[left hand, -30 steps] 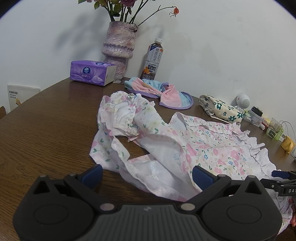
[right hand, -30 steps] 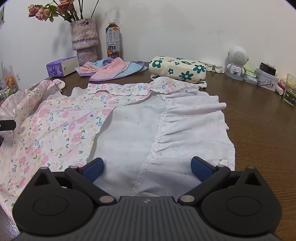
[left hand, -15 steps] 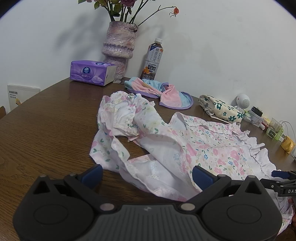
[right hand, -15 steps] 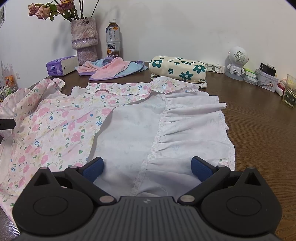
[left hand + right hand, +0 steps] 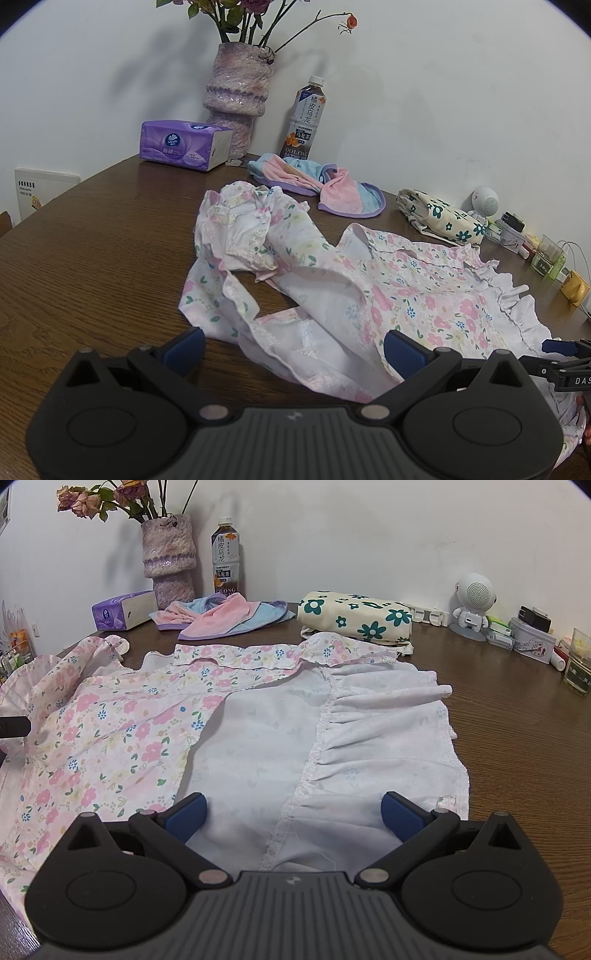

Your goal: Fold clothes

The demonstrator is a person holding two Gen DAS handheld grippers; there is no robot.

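My left tongs and right tongs both gape wide, holding nothing, low over the near edge of the floral dress, which lies crumpled across the brown table.

Dark brown wood-grain desk across the lower frame, curved far edge at left. Plain white wall above, soft vase shadow at upper left.

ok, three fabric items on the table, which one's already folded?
The cream cloth with dark green flowers, a tidy rectangular bundle by the wall. The pink floral dress lies spread out; the pink-and-blue cloth is a loose heap.
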